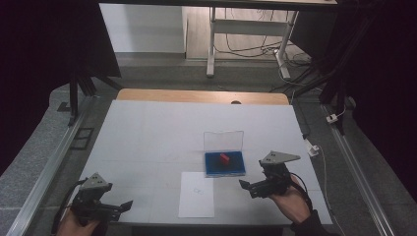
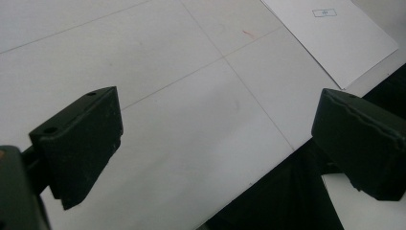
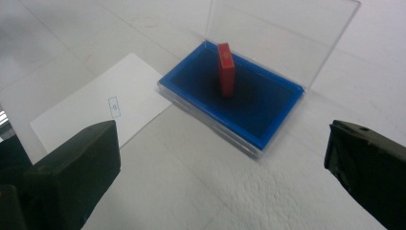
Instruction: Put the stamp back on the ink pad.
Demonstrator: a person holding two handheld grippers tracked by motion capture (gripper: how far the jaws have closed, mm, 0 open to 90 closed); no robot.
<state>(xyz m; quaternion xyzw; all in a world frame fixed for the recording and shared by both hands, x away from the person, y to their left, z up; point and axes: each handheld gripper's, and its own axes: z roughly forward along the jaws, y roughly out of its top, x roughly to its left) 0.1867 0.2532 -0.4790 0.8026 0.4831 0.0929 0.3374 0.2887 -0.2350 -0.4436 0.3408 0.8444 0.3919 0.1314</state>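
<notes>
A blue ink-pad case (image 1: 231,168) lies right of the table's middle, its clear lid (image 1: 224,140) standing open behind it. A small red block (image 1: 224,158) stands upright inside. In the right gripper view the red block (image 3: 226,69) rises from the blue case (image 3: 268,110), ahead of the jaws. My right gripper (image 1: 247,188) is open, just right of and nearer than the case, touching nothing. A white paper sheet (image 1: 196,194) lies in front of the case. My left gripper (image 1: 123,209) is open near the front left edge, empty, left of the sheet (image 2: 330,38).
The white table (image 1: 147,137) has a wooden strip along its far edge. Metal rails (image 1: 54,162) run down both sides. A small printed box (image 2: 324,13) marks the paper. The table's front edge (image 2: 268,172) passes just under my left gripper's jaws.
</notes>
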